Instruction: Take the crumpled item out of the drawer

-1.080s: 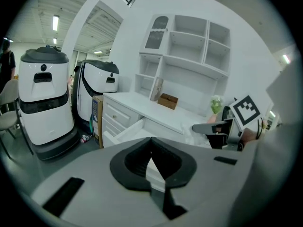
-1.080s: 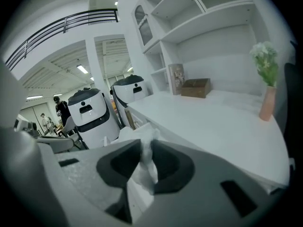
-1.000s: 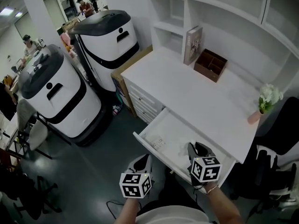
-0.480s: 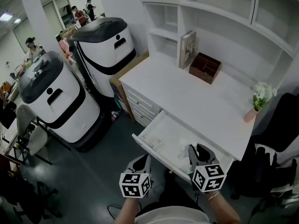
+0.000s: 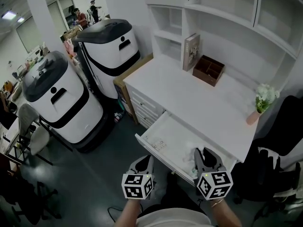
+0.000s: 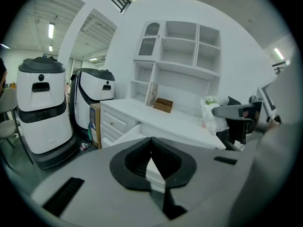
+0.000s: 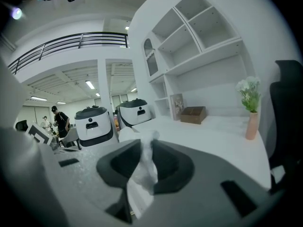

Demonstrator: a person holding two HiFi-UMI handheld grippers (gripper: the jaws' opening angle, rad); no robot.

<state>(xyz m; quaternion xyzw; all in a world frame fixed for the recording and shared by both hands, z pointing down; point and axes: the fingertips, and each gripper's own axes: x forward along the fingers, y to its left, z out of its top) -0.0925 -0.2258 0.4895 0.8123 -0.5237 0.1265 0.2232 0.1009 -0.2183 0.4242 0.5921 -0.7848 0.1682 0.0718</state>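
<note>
Right gripper [image 7: 144,144] pinches a soft, crumpled white tissue [image 7: 143,174].

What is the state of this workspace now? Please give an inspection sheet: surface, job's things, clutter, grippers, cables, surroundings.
Surface: white desk, its shallow white drawer pulled open.
Job's things: crumpled white paper held by the right gripper over the drawer's near end.
Clutter: brown wooden compartment box, upright book and pink vase with white flowers on the desk; small flat packet in the drawer.
Grippers: right gripper jaws closed on the paper; left gripper jaws together, empty.
Cables: nothing seen.
Surroundings: two white-and-black rounded machines, black chair, people far behind.
</note>
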